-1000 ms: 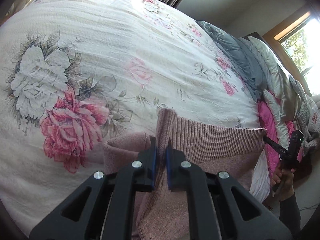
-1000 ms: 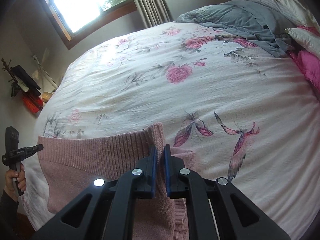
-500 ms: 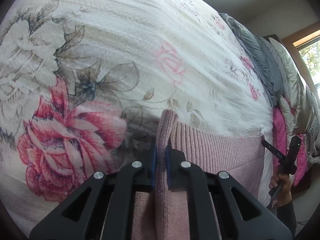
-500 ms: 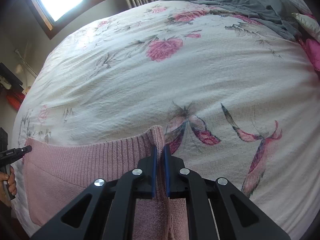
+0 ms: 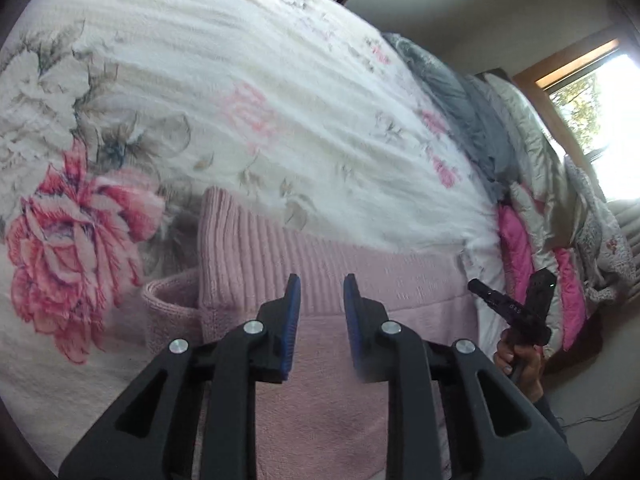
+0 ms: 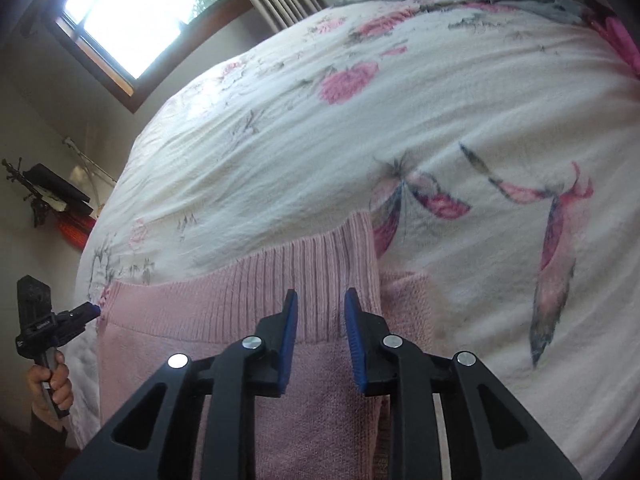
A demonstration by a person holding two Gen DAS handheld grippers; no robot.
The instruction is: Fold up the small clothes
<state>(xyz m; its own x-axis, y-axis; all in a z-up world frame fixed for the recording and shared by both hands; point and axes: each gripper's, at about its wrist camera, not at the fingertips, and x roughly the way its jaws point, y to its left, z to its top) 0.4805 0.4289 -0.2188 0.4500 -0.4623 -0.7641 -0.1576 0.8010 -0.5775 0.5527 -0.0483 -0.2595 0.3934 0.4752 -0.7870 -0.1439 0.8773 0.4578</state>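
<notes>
A pink knit sweater (image 5: 320,264) lies flat on the floral bedspread (image 5: 240,80), its ribbed hem band turned toward the far side. My left gripper (image 5: 318,286) hovers open just above the ribbed band near its left corner, nothing between its blue pads. A folded sleeve cuff (image 5: 168,300) sticks out to the left. In the right wrist view the same sweater (image 6: 248,292) spreads to the left, and my right gripper (image 6: 320,300) stands open over the band's right corner. Each view shows the other gripper held by a hand at the bed's edge.
Grey and pink bedding and pillows (image 5: 520,184) are piled at the head of the bed. A bright window (image 6: 132,12) and curtains are beyond the bed. A dark shelf with objects (image 6: 48,192) hangs on the wall. Wide bedspread (image 6: 440,100) stretches beyond the sweater.
Both grippers have opened and let go of the sweater's ribbed hem corners, which now lie flat on the bed. Both have pulled back slightly.
</notes>
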